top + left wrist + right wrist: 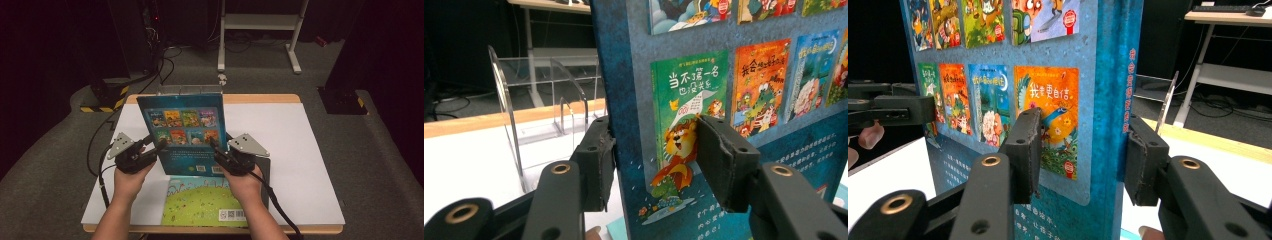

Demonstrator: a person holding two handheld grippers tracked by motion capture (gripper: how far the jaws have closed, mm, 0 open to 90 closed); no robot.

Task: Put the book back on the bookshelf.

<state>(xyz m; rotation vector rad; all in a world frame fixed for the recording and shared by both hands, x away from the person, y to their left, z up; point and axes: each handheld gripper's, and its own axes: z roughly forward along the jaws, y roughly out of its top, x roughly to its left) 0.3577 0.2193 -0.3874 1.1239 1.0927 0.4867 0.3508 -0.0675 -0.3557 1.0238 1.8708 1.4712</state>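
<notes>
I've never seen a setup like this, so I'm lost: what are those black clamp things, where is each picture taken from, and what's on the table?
A person holds two hand-held clamps, the left gripper and the right gripper. One camera looks down from above; one more rides on each gripper, looking along its black jaws. Both grippers pinch the blue book by its side edges, holding it upright over the white table. A green book lies flat below it. A clear rack stands behind.
</notes>
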